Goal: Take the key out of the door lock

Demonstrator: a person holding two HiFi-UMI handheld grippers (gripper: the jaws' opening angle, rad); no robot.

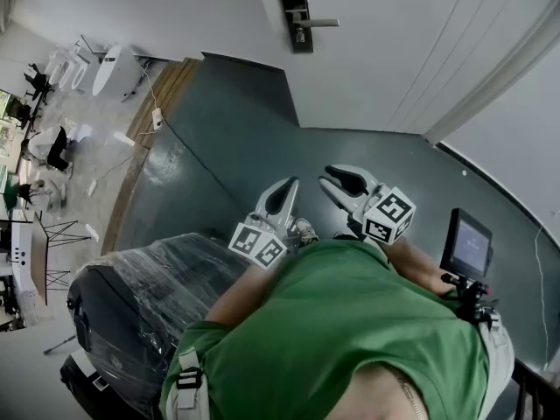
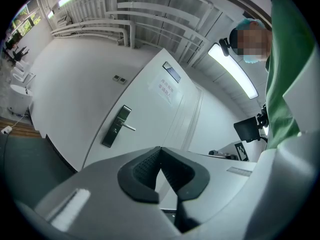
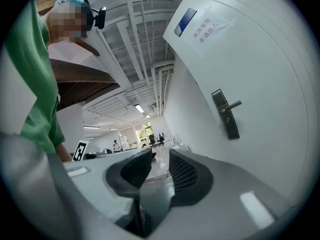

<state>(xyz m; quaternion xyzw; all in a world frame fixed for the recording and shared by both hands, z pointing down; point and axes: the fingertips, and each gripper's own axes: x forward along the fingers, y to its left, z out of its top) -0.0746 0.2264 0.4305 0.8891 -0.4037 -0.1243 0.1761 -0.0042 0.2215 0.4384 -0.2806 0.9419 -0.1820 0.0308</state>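
Note:
The white door [image 1: 394, 51] stands ahead with a dark lock plate [image 1: 297, 16] and a lever handle [image 1: 319, 23]. A small metal piece [image 1: 300, 36] shows just under the handle; the key itself is too small to make out. The same lock plate [image 2: 116, 127] shows far off in the left gripper view, and the lock plate [image 3: 226, 115] again in the right gripper view. My left gripper [image 1: 282, 196] is held close to my body, well short of the door; its pads meet at the left gripper's tips [image 2: 160, 149] with nothing between. Beside it my right gripper [image 1: 347, 182] has a narrow empty gap at the right gripper's tips [image 3: 160, 158].
A bulky black object wrapped in plastic film [image 1: 149, 296] sits at my left. A small monitor on a stand [image 1: 466, 245] is at my right. The dark grey floor [image 1: 236, 138] runs to the door. A paper sign [image 2: 167, 88] hangs on the door.

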